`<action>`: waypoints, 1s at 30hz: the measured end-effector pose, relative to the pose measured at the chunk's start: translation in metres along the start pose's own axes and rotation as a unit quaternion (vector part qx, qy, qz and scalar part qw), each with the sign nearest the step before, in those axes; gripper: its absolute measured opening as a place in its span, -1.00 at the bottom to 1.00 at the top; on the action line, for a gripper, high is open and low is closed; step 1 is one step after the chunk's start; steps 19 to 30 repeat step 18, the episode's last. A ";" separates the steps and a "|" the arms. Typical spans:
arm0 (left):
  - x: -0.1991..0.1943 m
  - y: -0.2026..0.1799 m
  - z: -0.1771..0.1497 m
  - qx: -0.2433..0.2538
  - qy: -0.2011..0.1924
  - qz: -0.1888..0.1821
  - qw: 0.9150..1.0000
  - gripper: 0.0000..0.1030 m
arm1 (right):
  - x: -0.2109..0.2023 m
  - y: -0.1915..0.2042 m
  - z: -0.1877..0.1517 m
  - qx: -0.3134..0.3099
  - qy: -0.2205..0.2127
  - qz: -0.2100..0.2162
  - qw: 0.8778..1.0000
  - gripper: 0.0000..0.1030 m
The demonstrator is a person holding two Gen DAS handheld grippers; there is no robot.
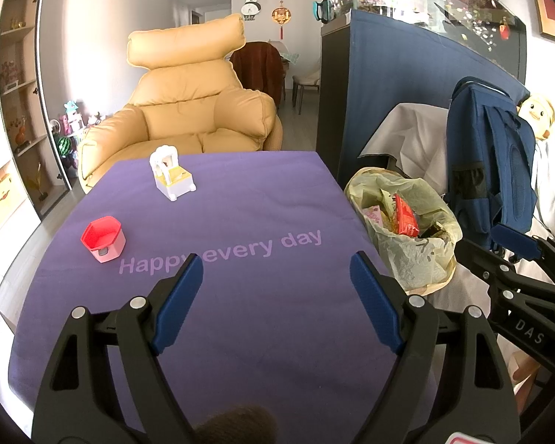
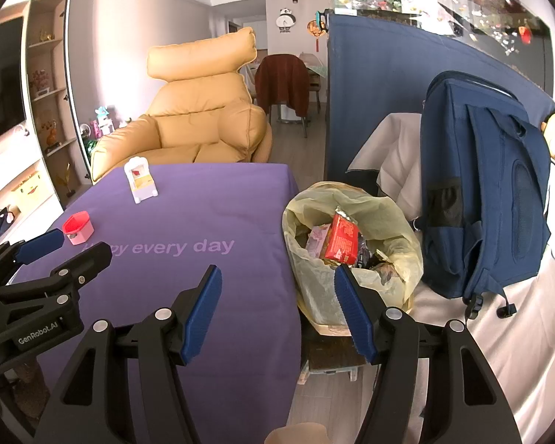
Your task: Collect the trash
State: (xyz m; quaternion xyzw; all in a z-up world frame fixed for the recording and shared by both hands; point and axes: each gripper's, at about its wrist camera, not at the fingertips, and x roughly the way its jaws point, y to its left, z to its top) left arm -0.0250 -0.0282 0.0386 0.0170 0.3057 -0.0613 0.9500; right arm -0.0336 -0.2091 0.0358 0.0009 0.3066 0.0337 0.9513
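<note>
Hovering over a purple cloth (image 1: 240,222) printed "Happy every day", the left gripper (image 1: 276,264) stands wide with nothing between its blue pads. From left to right on the cloth sit a red cup (image 1: 103,238) and a white toy (image 1: 171,175), well apart from each other, with a tan recliner (image 1: 196,111) behind them. Just off the cloth's right edge stands the trash bag (image 1: 407,229), its yellowish mouth open and holding a red wrapper (image 1: 405,216) among other packets. A blue backpack (image 1: 488,159) leans upright to the right of the bag, with a doll's head (image 1: 536,114) behind it.

The right gripper (image 2: 275,272), also wide and empty, hangs over the cloth's right edge, its right pad just in front of the bag's rim. Only this view shows the wooden stand (image 2: 333,355) under the bag and the floor beside it; the left view alone shows the printed words whole. Each camera catches the other gripper at its edge, cut off by the frame.

The packets deeper in the bag are too crumpled to identify. A blurred brown shape at the bottom of the left view cannot be made out.
</note>
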 end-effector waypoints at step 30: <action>0.023 0.034 0.003 -0.016 0.025 0.033 0.999 0.51 | 0.018 0.007 0.000 0.004 0.019 0.016 1.000 0.16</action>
